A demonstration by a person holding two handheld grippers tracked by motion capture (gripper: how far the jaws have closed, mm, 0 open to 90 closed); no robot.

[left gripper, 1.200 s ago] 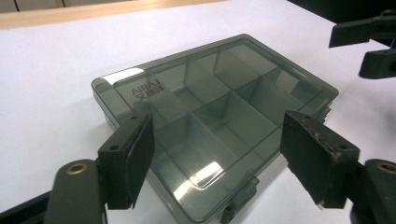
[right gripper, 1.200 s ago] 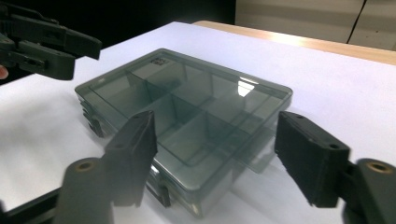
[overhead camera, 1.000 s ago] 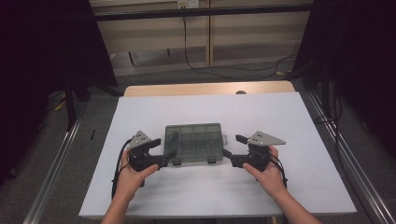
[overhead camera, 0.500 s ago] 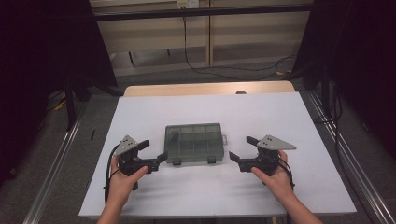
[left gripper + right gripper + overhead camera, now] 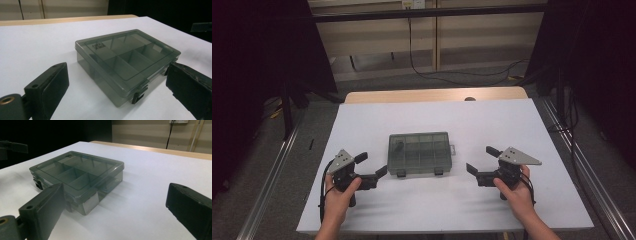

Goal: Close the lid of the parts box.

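A smoky clear compartment box [image 5: 419,152] with its lid closed and two front latches lies flat in the middle of the white table [image 5: 437,120]. My left gripper [image 5: 372,164] is a short way off the box's left end, open, with nothing between its jaws, which have just been opening. My right gripper [image 5: 482,159] stands a little farther off the right end, also open and empty, its jaws just opened wider. The left gripper view has the box [image 5: 127,60] ahead of the spread jaws of the left gripper [image 5: 117,75]. The right gripper view shows the box [image 5: 77,172] ahead and to the left of the right gripper [image 5: 116,195].
A wooden strip [image 5: 437,95] runs along the table's far edge. Metal rails [image 5: 267,175] flank the table on the floor, and cables [image 5: 452,75] lie on the floor behind it. Dark curtains hang at both sides.
Both grippers have drawn outward from the box's ends, the left to the left and the right to the right, and their jaws stand wider. The box has stayed put on the table.
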